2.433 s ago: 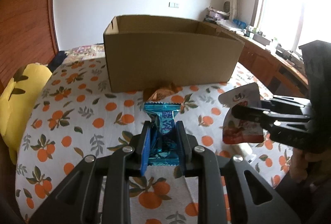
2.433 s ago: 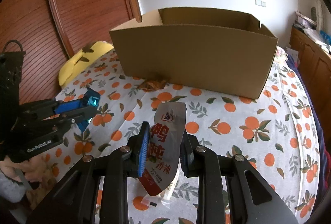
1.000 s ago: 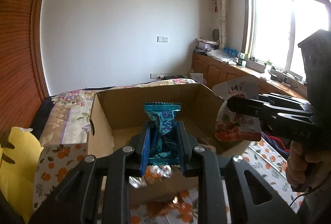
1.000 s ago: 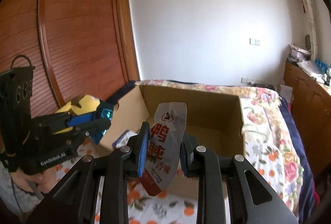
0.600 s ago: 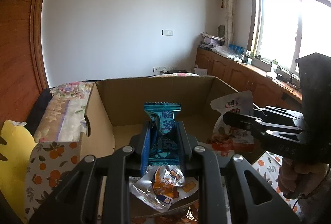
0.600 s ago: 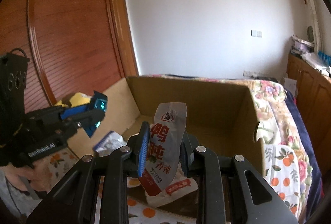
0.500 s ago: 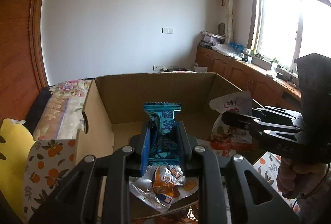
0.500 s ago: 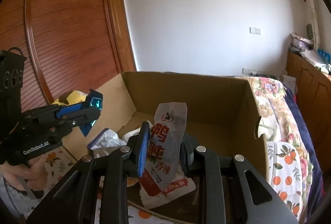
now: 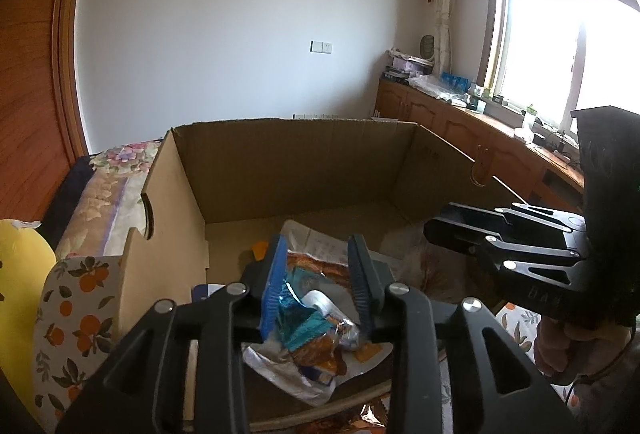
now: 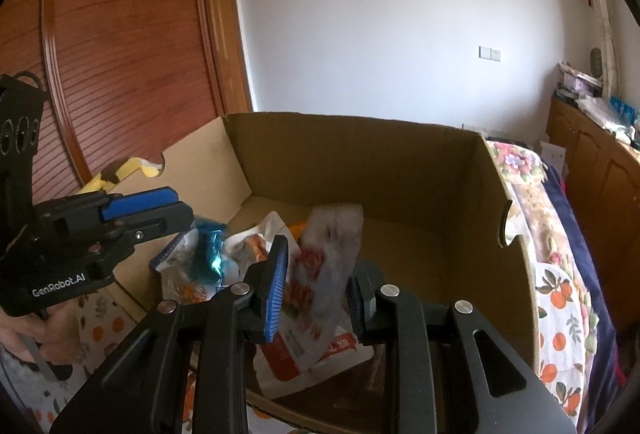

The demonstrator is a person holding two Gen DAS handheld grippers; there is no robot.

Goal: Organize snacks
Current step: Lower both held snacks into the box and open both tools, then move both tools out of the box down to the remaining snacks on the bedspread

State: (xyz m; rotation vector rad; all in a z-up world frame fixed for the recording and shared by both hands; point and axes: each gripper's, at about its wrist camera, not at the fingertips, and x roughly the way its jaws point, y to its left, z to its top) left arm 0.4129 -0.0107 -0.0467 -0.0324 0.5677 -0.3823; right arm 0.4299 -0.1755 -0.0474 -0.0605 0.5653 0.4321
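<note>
An open cardboard box (image 9: 296, 161) (image 10: 360, 153) stands before both grippers and holds several snack packets. My left gripper (image 9: 318, 288) is open over the box. The teal packet (image 9: 298, 314) lies loose below its jaws on a silver and orange wrapper (image 9: 316, 358). It also shows in the right wrist view (image 10: 208, 254). My right gripper (image 10: 316, 286) is open over the box. The red and silver pouch (image 10: 320, 274) is blurred and dropping between its jaws. The left gripper shows at the left of the right wrist view (image 10: 160, 209), and the right gripper at the right of the left wrist view (image 9: 452, 234).
The box stands on a cloth with an orange print (image 9: 76, 298) (image 10: 560, 294). A yellow cushion (image 9: 20, 274) lies at the left. Wooden cabinets (image 9: 460, 129) run under the window at the right. A wooden door (image 10: 120, 53) is at the left.
Both grippers carried their packets up from the cloth and over the box, then opened. The teal packet has dropped into the box and the red pouch is falling.
</note>
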